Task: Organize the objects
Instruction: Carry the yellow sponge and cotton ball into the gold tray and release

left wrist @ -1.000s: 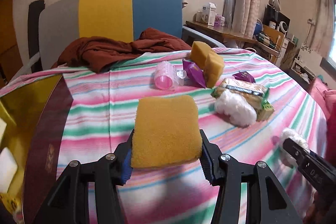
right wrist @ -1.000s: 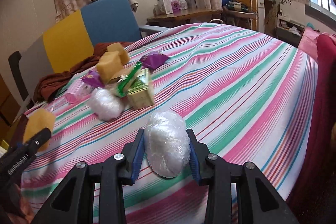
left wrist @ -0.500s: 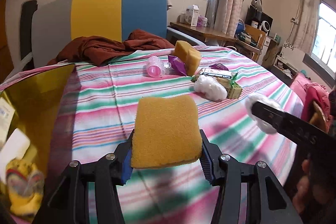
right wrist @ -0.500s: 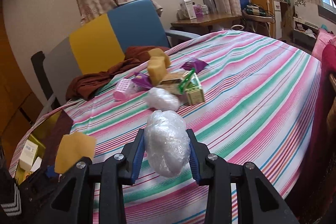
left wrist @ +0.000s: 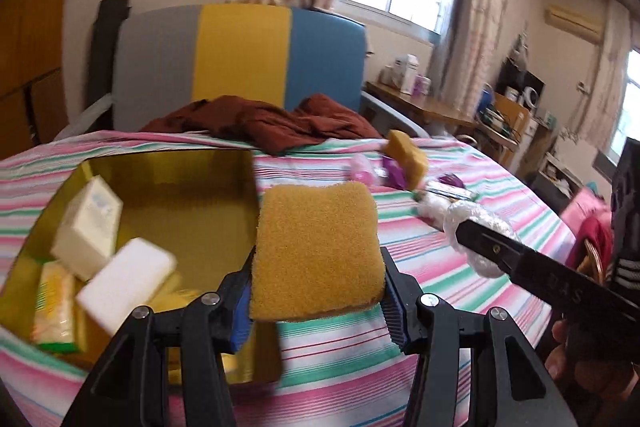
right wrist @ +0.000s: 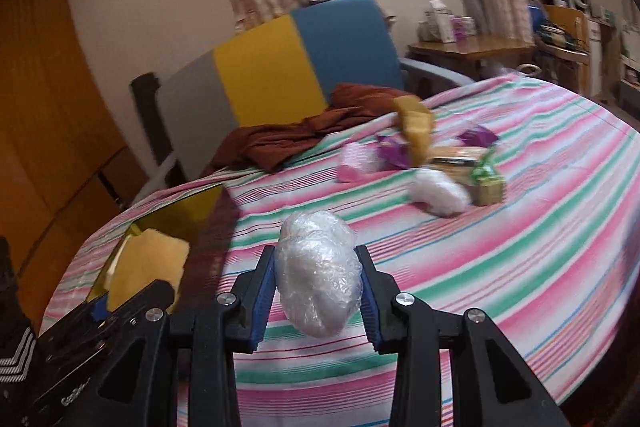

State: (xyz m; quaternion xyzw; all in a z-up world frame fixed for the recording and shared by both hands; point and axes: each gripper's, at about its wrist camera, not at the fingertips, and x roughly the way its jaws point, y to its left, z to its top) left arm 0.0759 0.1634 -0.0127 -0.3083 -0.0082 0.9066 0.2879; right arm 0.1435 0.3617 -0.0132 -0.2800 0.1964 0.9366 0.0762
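My left gripper is shut on a yellow sponge, held just right of an open gold box on the striped tablecloth. The box holds a cream carton, a white block and a yellow-green packet. My right gripper is shut on a crinkled clear plastic bundle, above the cloth and right of the box. In the left wrist view the right gripper and its bundle reach in from the right. In the right wrist view the sponge shows low on the left.
A pile lies farther back on the cloth: yellow sponges, a pink roller, purple wrappers, a white bundle and a green-gold packet. A rust-brown cloth lies before a grey, yellow and blue chair.
Both grippers have risen and swung left with their loads. The gold box has come fully into the left wrist view, and the pile now lies farther away to the right.
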